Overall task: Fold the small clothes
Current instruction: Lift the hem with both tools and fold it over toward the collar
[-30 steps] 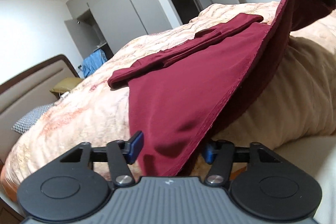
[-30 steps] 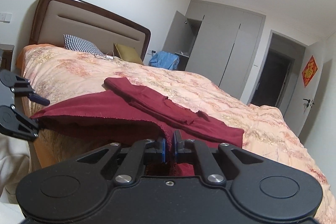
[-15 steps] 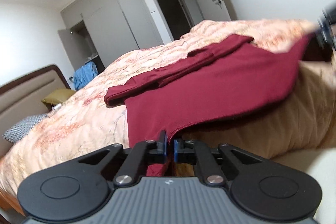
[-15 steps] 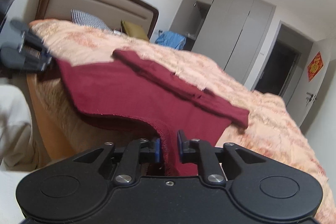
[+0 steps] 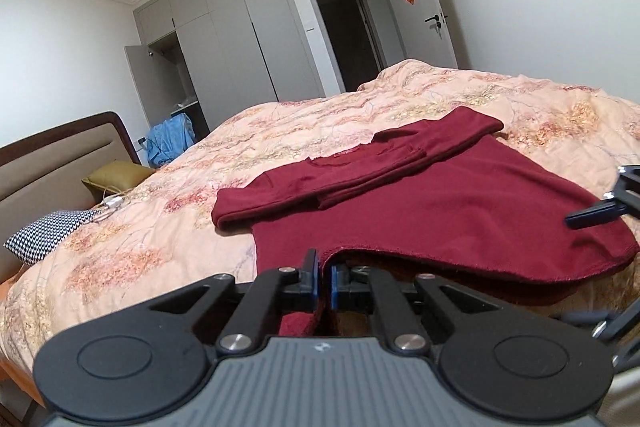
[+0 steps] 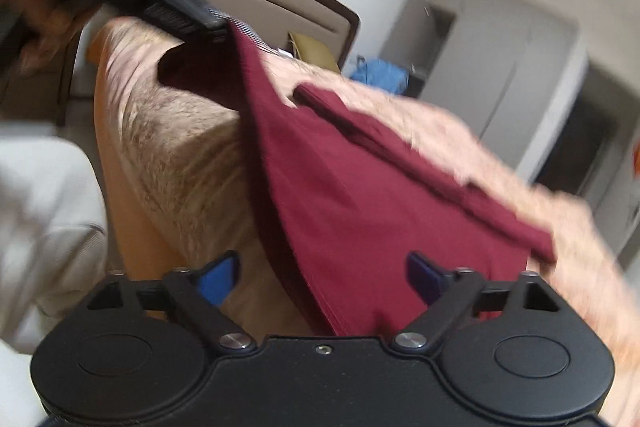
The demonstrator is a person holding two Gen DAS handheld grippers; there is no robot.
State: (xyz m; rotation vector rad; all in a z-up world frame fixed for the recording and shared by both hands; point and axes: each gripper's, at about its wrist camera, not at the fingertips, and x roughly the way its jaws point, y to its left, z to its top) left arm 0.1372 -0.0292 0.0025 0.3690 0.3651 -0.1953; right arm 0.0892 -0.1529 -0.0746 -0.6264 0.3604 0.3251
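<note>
A dark red long-sleeved garment [image 5: 440,211] lies spread on the bed, its sleeves folded across the far side and its hem hanging over the near edge. My left gripper [image 5: 324,275] is shut on the hem's left corner and holds it lifted. In the blurred right wrist view the garment [image 6: 360,195] runs from the left gripper [image 6: 216,27] at the upper left down between my right gripper's [image 6: 322,275] jaws. Those jaws are opening wide, and the blue pads [image 6: 220,275] stand clear of the cloth. One right finger [image 5: 592,215] shows over the hem's right corner.
The bed carries a peach floral quilt [image 5: 320,131] and has a brown headboard [image 5: 60,155] at the left. A houndstooth pillow [image 5: 48,239] and an olive cushion [image 5: 116,175] lie near it. A grey wardrobe [image 5: 240,39], blue clothes [image 5: 172,139] and an open doorway [image 5: 348,23] stand behind.
My left gripper shut on the hem's left corner and rose. My right gripper opened, let go of the right corner and sank; that corner now rests on the bed's edge.
</note>
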